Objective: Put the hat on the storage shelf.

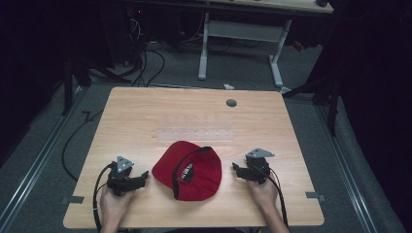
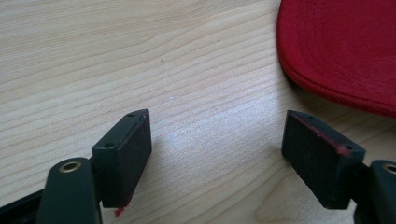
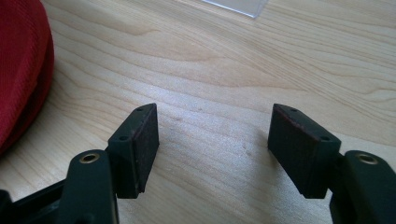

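Observation:
A red cap (image 1: 189, 170) with black trim lies on the wooden table (image 1: 136, 121) near its front edge, between my two grippers. My left gripper (image 1: 144, 174) rests on the table just left of the cap and stands open, nothing between its pads. In the left gripper view the cap's red brim (image 2: 341, 51) sits at the upper right, beyond the left gripper (image 2: 217, 144). My right gripper (image 1: 235, 169) rests just right of the cap, also open and empty. In the right gripper view the cap's cloth (image 3: 21, 65) lies at the left edge, apart from the right gripper (image 3: 212, 135).
A clear plastic sheet (image 1: 197, 128) lies flat on the table behind the cap; its corner (image 3: 238, 5) is at the top of the right gripper view. A round grommet (image 1: 231, 103) sits near the table's far edge. Cables and a white desk frame (image 1: 240, 43) stand on the floor beyond.

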`<state>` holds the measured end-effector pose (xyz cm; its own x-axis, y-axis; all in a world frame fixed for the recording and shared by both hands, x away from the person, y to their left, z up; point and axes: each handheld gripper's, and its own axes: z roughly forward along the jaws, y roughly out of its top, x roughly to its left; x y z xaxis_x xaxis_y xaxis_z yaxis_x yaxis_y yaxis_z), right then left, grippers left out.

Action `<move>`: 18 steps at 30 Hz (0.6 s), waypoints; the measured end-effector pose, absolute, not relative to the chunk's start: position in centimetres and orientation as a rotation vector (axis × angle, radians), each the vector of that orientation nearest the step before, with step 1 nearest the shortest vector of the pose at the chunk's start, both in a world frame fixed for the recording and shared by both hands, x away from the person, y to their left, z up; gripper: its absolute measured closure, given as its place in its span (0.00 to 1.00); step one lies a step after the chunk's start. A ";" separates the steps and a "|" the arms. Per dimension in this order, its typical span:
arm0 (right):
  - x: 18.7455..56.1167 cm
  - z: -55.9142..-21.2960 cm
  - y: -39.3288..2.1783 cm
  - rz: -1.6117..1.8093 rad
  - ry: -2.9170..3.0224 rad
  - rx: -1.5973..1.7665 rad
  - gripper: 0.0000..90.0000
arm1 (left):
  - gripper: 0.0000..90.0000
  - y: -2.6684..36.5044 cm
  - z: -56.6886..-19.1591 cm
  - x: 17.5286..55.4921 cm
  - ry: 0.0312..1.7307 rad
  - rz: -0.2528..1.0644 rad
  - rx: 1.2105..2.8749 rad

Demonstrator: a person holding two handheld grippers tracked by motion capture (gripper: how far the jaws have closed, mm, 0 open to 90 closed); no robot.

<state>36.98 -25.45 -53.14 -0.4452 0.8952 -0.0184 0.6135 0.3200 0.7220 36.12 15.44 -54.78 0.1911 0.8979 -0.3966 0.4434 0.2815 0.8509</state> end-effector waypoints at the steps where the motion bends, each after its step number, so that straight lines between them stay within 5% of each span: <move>1: 37.0 -53.1 -25.5 0.913 2.175 1.335 0.38 | 0.27 15.4 -54.8 36.1 1.429 0.510 1.336; 18: 37.0 -53.1 -25.4 0.913 2.172 1.338 0.38 | 0.26 15.4 -54.8 36.1 1.426 0.513 1.340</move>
